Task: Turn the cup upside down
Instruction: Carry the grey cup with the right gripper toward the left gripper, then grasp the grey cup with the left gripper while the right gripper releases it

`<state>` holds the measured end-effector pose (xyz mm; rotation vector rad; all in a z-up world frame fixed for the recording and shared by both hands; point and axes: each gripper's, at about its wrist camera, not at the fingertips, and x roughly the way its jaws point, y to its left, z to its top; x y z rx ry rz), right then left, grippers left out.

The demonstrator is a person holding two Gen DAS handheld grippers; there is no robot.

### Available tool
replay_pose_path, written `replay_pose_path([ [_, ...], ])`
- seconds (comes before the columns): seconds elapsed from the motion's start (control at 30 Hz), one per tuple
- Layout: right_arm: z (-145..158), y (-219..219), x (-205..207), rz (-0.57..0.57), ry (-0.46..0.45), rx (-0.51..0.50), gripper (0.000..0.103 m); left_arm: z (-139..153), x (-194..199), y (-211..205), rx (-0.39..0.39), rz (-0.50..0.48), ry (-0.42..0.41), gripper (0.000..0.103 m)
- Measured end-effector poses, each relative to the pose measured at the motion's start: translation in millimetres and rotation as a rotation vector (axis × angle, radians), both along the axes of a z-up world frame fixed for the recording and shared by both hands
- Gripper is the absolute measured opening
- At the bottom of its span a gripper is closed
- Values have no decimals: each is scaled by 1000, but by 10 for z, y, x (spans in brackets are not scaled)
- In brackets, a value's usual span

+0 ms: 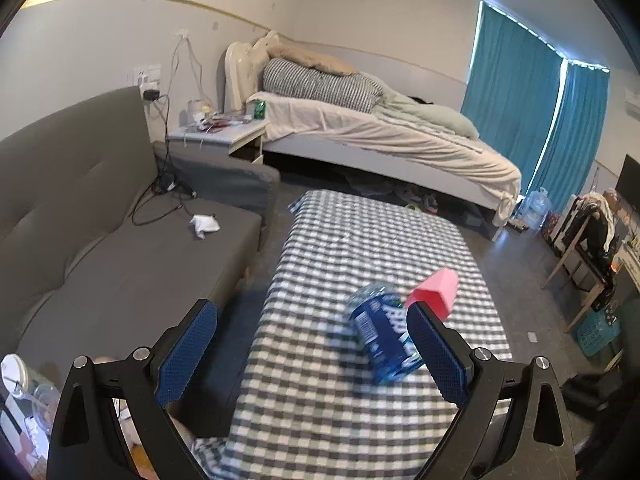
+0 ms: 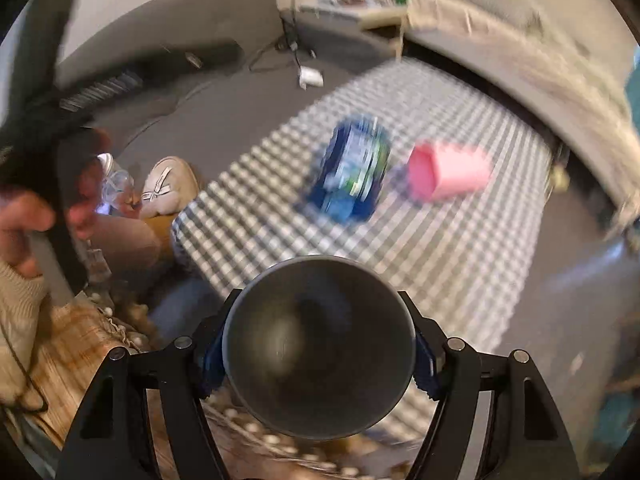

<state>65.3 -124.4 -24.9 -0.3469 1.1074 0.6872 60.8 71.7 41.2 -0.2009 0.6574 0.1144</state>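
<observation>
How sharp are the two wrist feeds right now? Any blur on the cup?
Left wrist view: the room is sharp, with the blue-labelled bottle slightly smeared beside the open left tool. Right wrist view: heavy motion blur across the checkered tablecloth; the grey cup clamped in the right tool is soft inside.

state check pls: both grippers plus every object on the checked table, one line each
left gripper: open, empty, above the near table edge
right gripper: shut on grey cup
grey cup: held off the table, mouth facing the camera
blue bottle: on the checked tablecloth; blurred, pose unclear
pink cup: lying on its side beside the bottle
</observation>
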Motion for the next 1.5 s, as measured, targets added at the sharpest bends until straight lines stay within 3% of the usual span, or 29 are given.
replay_pose_path([
  [0.13, -373, 10, 160, -72, 61, -13, 73, -76, 13, 76, -7, 20, 20, 99],
  [0.5, -591, -135, 897, -323, 87, 227, 72, -508, 289, -57, 48, 13, 122, 99],
  [0.7, -671, -45, 911, -378, -52, 142, 72, -716, 386, -304, 108, -29, 166, 99],
  [0.87, -640, -108, 837, -400, -138, 158, 73, -781, 393, -457, 129, -38, 187, 99],
  [0.93, -598, -147, 792, -407, -150, 174, 78, -762, 362, -509, 142, -39, 186, 99],
  [1.17, -276, -509, 498, -464, -235, 232, 84, -619, 148, -711, 155, -27, 158, 99],
  [1.3, -88, -790, 256, -511, -325, 224, 91, -531, -43, -907, 122, -43, 116, 99],
  [1.5, 15, -1165, -66, -566, -411, 208, 92, -491, -185, -1235, 70, -74, 73, 99],
])
